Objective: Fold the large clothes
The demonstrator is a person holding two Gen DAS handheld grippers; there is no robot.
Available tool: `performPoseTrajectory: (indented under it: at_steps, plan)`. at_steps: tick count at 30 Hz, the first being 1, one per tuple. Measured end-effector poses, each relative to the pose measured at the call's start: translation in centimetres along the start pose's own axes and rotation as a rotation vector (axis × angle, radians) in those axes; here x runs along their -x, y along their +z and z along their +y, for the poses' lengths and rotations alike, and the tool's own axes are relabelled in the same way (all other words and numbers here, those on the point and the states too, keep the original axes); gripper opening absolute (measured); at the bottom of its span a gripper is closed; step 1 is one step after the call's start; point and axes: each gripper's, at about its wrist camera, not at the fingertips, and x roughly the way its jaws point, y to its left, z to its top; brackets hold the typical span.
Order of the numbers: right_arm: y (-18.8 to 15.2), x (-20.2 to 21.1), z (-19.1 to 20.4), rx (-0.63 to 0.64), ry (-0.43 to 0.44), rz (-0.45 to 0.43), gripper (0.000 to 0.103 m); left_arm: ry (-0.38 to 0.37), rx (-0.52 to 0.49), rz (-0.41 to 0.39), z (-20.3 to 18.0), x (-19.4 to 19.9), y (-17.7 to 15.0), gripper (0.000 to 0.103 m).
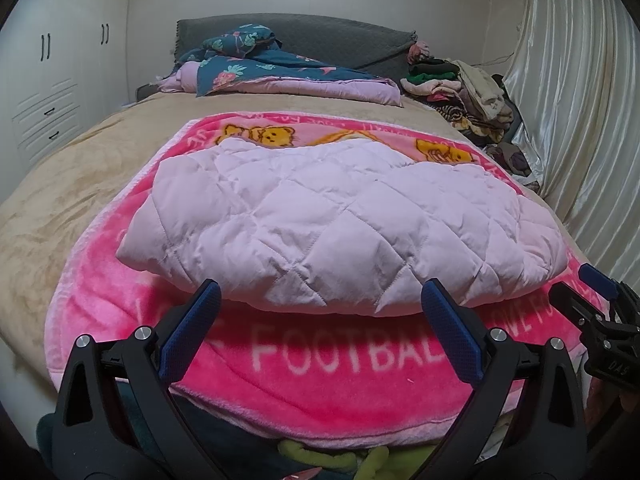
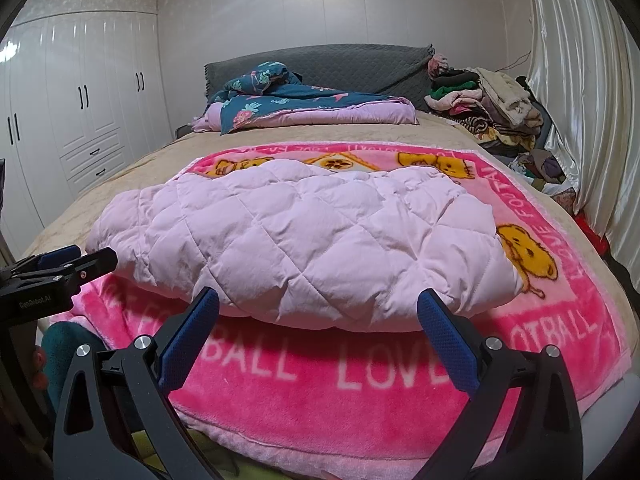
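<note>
A pale pink quilted garment [image 1: 328, 220] [image 2: 304, 236] lies folded into a thick bundle on a bright pink blanket [image 1: 328, 364] [image 2: 360, 396] with white lettering and yellow bears. My left gripper [image 1: 320, 300] stands open just short of the bundle's near edge, nothing between its blue fingers. My right gripper [image 2: 318, 304] is also open at the same near edge, further right, empty. The right gripper's tip [image 1: 596, 292] shows at the right rim of the left wrist view; the left gripper's tip [image 2: 68, 264] shows at the left of the right wrist view.
The blanket covers a beige bed [image 1: 68, 184]. A blue floral duvet [image 1: 264, 68] lies by the grey headboard [image 2: 360, 64]. A heap of loose clothes [image 1: 468, 92] sits at the far right beside a shiny curtain [image 2: 580, 100]. White wardrobes [image 2: 80, 92] stand on the left.
</note>
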Motion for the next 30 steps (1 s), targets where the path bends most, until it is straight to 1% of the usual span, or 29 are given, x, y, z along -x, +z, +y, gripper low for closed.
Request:
performPoseTrajectory:
  at_steps: [30]
  plan:
    - [-0.02, 0.04, 0.06, 0.000, 0.000, 0.000, 0.099, 0.009, -0.001, -0.001, 0.40, 0.36, 0.14, 0.094]
